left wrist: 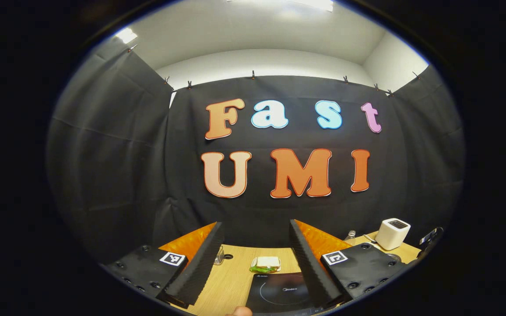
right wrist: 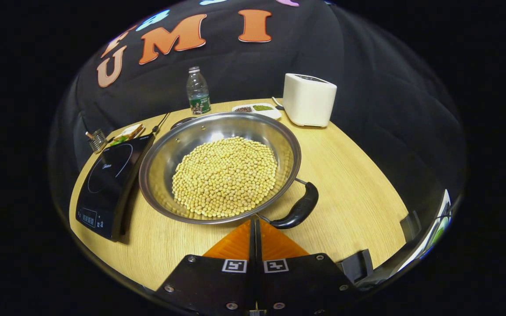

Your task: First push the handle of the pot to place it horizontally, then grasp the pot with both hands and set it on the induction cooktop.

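On the far left of the right gripper view, a wire whisk-like item [right wrist: 97,139] and a sandwich plate [right wrist: 129,131] at the table's [right wrist: 358,193] back corner. Next, the cooktop [right wrist: 106,184], flat and bare, its right edge just beside the pot [right wrist: 220,169]. Pot resting on the table, not on the cooktop, heaped with yellow beans [right wrist: 225,175]. Behind it, a water bottle [right wrist: 197,91], a dish of grains [right wrist: 257,109], then a white box-like appliance [right wrist: 309,99]. At the pot's near right rim, the black handle [right wrist: 299,207], angled toward the camera side rather than lying level across. Right gripper [right wrist: 255,228] low in front, fingers pressed together with nothing between, tip just short of the pot rim and the handle's near end.

In the left gripper view, left gripper [left wrist: 255,263] held wide open and empty, raised above the cooktop [left wrist: 279,292], aimed at the back wall.

Step in hand, by judgement: the first one, nudging the handle; lifting not yet begun. Next move calls for the closed tip against the handle's side, a slow sideways shove to swing the pot round, gentle enough to spill no beans.
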`<action>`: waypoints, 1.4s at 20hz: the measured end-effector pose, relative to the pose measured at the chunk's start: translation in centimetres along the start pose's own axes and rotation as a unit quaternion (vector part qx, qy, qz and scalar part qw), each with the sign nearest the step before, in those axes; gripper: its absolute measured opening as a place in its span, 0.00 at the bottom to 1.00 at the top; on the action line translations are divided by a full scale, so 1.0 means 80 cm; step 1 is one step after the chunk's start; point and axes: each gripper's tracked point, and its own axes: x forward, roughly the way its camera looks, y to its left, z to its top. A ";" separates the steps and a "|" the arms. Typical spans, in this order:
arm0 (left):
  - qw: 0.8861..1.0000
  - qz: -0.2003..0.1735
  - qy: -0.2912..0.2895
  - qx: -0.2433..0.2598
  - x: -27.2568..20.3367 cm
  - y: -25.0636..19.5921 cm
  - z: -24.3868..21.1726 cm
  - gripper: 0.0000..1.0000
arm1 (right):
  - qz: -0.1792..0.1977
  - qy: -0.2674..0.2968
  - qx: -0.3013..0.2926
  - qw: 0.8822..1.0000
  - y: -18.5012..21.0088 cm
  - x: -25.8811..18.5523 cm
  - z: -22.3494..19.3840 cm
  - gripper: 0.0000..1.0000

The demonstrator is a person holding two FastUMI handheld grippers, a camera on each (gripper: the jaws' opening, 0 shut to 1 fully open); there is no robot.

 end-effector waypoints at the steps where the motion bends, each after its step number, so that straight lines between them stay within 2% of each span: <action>1: 1.000 -0.002 0.001 -0.001 0.000 -0.003 0.000 0.99 | -0.002 -0.001 0.003 1.000 -0.004 0.004 0.001 0.00; 11: 1.000 -0.005 0.012 -0.003 0.016 -0.009 -0.013 0.99 | -0.024 0.002 0.041 0.999 -0.036 0.034 0.025 0.00; 15: 1.000 -0.006 0.017 -0.001 0.022 -0.012 -0.019 0.99 | -0.051 0.008 0.056 0.997 -0.062 0.053 0.031 0.00; 19: 1.000 -0.012 0.026 0.000 0.033 -0.023 -0.030 0.98 | -0.051 0.013 0.090 0.995 -0.067 0.061 0.037 0.00; 28: 0.998 -0.023 0.059 -0.006 0.058 -0.043 -0.070 0.97 | -0.068 0.019 0.109 0.992 -0.097 0.085 0.063 0.00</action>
